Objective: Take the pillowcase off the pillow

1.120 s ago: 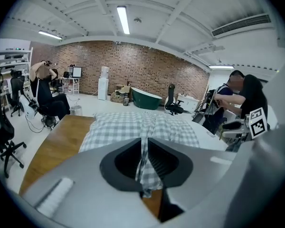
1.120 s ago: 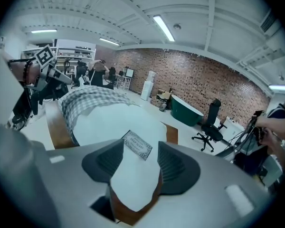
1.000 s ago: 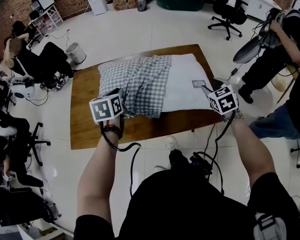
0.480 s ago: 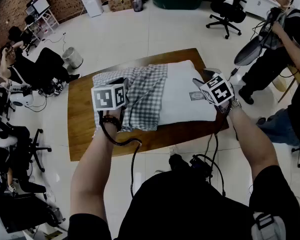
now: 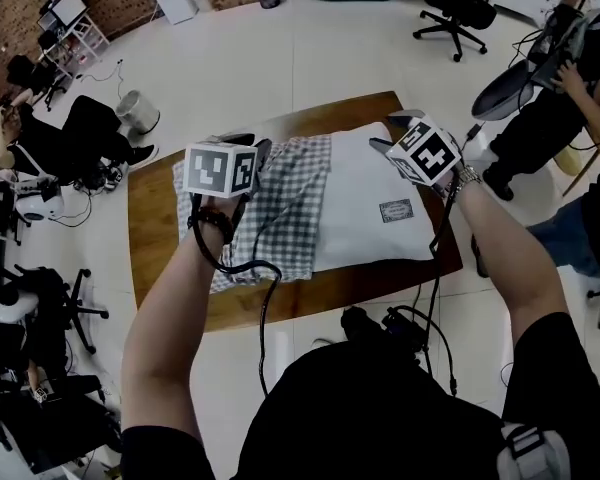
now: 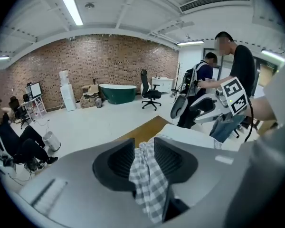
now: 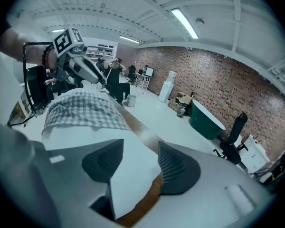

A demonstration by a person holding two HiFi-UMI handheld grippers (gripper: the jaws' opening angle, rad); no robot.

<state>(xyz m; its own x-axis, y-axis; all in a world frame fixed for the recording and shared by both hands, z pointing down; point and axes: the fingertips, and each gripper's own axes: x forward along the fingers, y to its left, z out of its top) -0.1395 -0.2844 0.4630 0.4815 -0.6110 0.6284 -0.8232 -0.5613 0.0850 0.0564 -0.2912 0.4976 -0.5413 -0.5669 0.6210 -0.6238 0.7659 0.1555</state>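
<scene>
A white pillow (image 5: 370, 203) lies on the wooden table (image 5: 160, 268), its left part still inside the grey checked pillowcase (image 5: 280, 208). My left gripper (image 5: 255, 150) is at the pillowcase's far edge. In the left gripper view a bunch of the checked pillowcase (image 6: 149, 184) hangs through the left gripper (image 6: 143, 151), whose jaws have just been opening and stand loosely round it. My right gripper (image 5: 388, 136) is at the pillow's far right corner. In the right gripper view the white pillow (image 7: 133, 175) fills the gap of the right gripper (image 7: 140, 158), which is shut on it.
Black cables hang from both grippers over the table's near edge. People (image 5: 555, 98) stand close to the table's right end. An office chair (image 5: 450, 8) is at the back, a seated person (image 5: 40, 138) and a bin (image 5: 138, 111) are at the left.
Both grippers have moved away from me, from the table's near side to the far edge of the pillow. More bare white pillow shows to the right of the pillowcase.
</scene>
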